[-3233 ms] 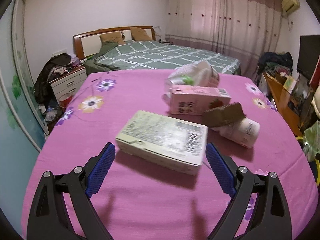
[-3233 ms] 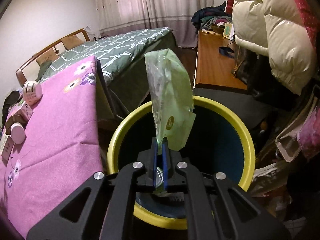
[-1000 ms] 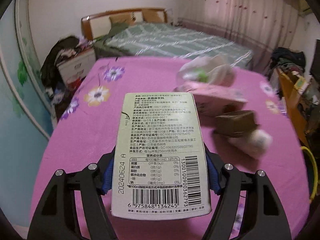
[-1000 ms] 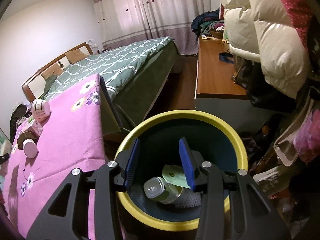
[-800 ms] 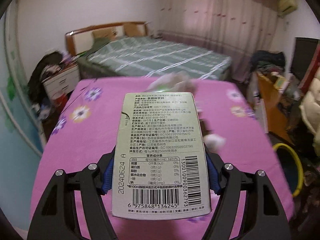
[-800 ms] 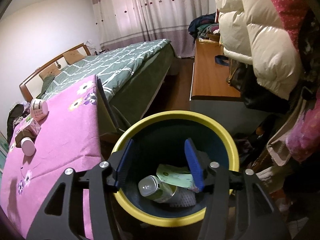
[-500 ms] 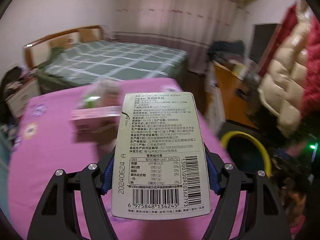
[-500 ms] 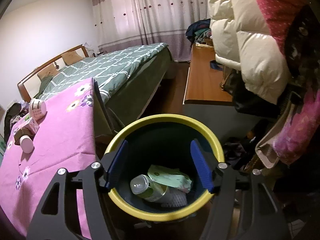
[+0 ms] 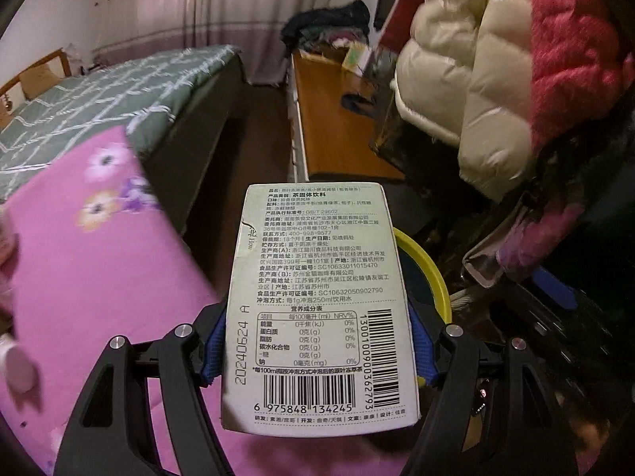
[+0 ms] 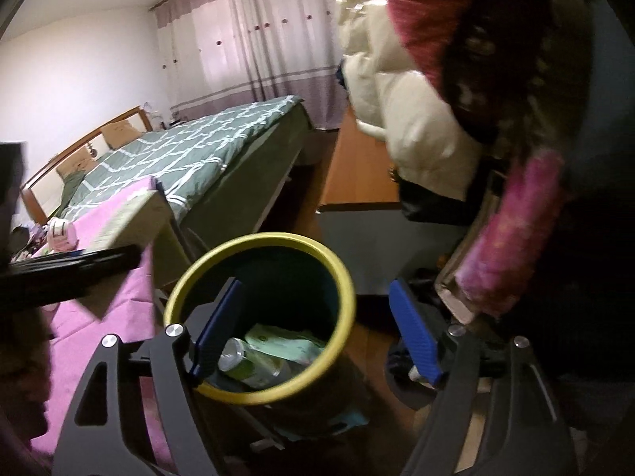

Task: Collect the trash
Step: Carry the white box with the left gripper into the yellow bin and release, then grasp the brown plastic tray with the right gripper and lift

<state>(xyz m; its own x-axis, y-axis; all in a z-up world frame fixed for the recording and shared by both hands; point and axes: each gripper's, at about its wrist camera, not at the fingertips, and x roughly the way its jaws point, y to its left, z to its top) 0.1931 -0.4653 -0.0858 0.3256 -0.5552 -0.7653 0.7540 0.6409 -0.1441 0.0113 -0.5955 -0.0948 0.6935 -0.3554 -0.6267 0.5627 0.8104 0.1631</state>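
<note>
Gripping one flat cardboard tea box [image 9: 317, 309], your left gripper [image 9: 315, 351] is clamped; your right gripper [image 10: 315, 335] gapes empty over one round yellow-rimmed bin [image 10: 341, 277].

box [image 9: 317, 309] hides most of bin [image 9: 430, 273], table items blurred

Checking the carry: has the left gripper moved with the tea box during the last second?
Yes. The left gripper, shut on the tea box, has swung from the pink table toward the yellow-rimmed bin.
</note>
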